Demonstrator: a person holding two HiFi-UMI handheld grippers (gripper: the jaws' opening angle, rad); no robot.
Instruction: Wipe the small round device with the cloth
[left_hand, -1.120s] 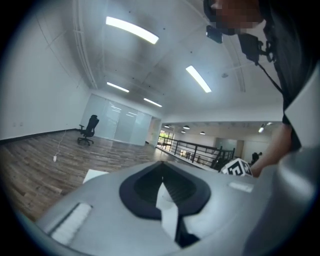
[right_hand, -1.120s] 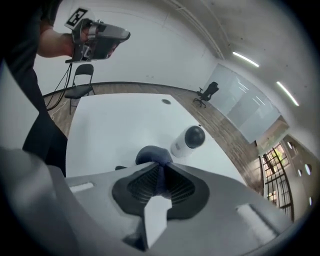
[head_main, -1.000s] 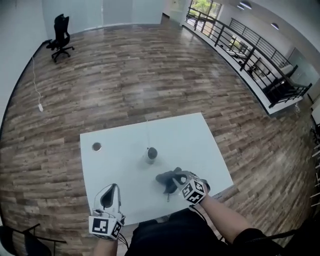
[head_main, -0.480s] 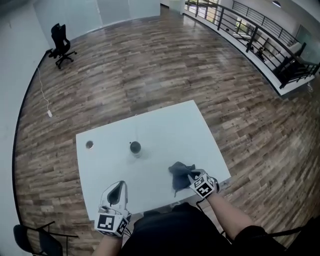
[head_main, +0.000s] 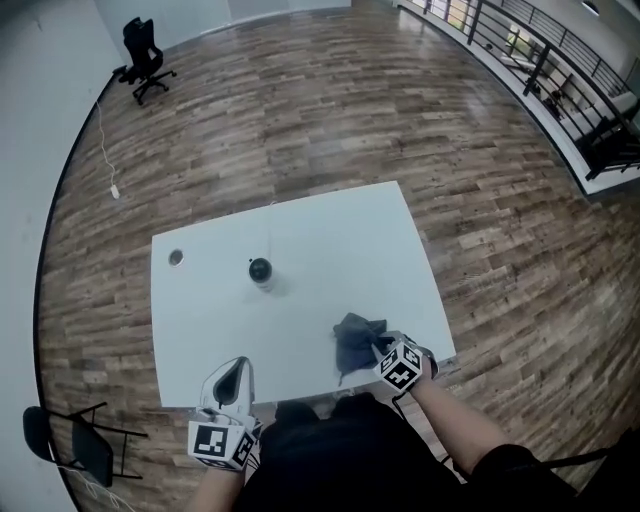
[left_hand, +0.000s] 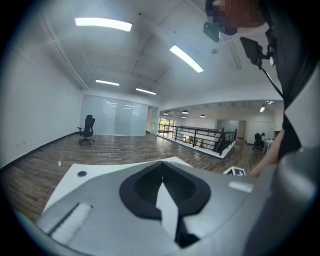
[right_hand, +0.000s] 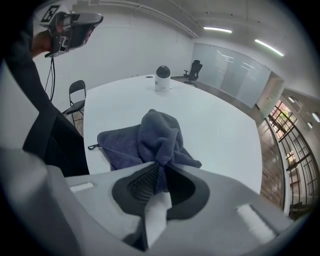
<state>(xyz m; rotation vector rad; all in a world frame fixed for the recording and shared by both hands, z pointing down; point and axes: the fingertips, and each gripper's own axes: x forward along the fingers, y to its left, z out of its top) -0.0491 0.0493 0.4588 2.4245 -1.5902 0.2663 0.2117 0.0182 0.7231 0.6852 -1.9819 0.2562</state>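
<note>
The small round device (head_main: 260, 270), dark on top with a white body, stands upright on the white table (head_main: 330, 250), left of the middle; it is also far off in the right gripper view (right_hand: 162, 78). A dark grey-blue cloth (head_main: 355, 338) lies bunched near the table's front right edge. My right gripper (head_main: 383, 350) is shut on a fold of the cloth (right_hand: 152, 135), which spreads on the table ahead of the jaws (right_hand: 161, 169). My left gripper (head_main: 232, 383) hovers at the table's front left edge, jaws closed together and nothing between them (left_hand: 161, 176).
A small round grommet (head_main: 176, 258) sits near the table's left edge. A dark chair (head_main: 75, 440) stands by the front left corner, an office chair (head_main: 145, 45) far across the wooden floor. A railing (head_main: 560, 70) runs along the right.
My right gripper has come down and toward the table's front right edge with the cloth, which now rests on the tabletop. The left gripper has shifted a little along the front edge.
</note>
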